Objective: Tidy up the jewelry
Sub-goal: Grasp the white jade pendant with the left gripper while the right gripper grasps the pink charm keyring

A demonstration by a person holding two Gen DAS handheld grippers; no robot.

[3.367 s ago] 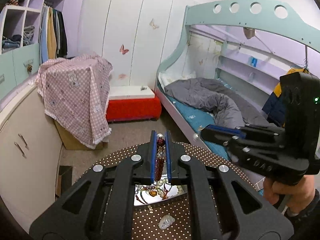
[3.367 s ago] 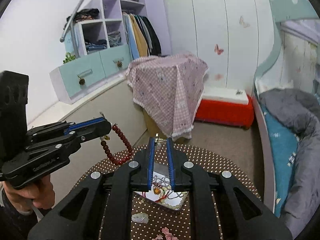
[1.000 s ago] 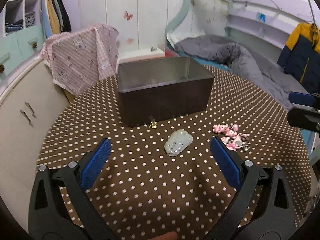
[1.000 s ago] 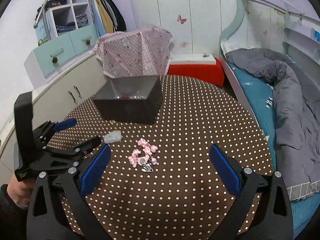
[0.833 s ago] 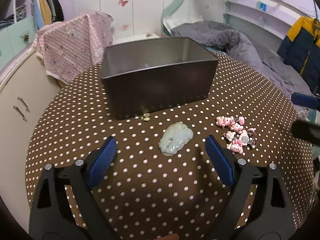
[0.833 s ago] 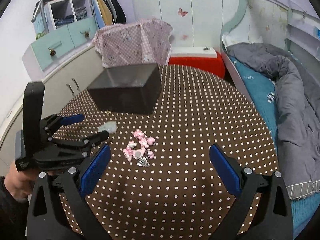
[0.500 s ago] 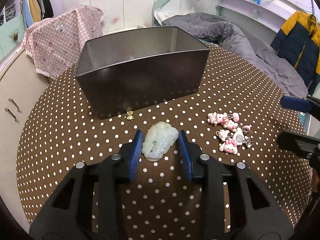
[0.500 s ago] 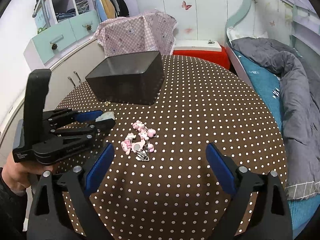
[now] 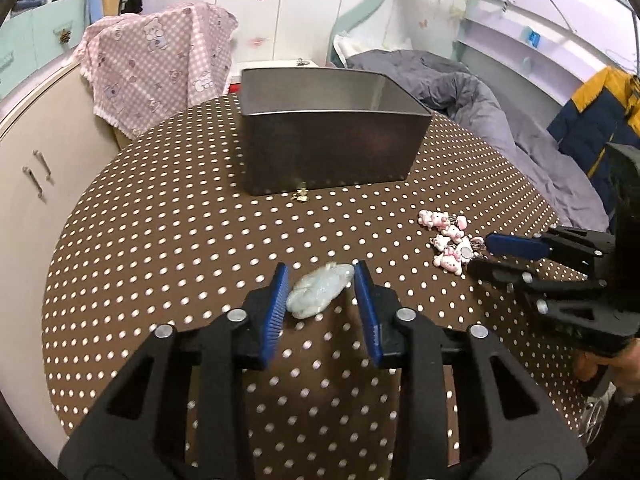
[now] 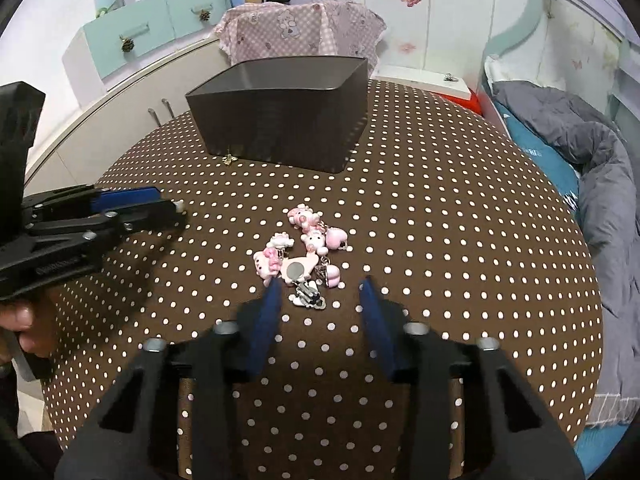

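Risk: pale green jade pendant (image 9: 320, 289) is smooth, rounded & lies askew between left gripper (image 9: 321, 287) jaws, which are apart w/ a gap on the left side, so it could squirt out on closing. Right gripper (image 10: 320, 294) jaws are released, just short of pink charm cluster (image 10: 306, 249); loose chain may snag or drop pieces. Both lie on dotted bench (image 9: 160, 240), in front of the metal tin (image 9: 332, 144).

Butterfly-decal wardrobe (image 9: 248, 4), grey-quilted bed (image 10: 592, 184)

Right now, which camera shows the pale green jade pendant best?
The left wrist view: the jade pendant lies whole between the left gripper fingers. In the right wrist view that gripper hides nearly all of it.
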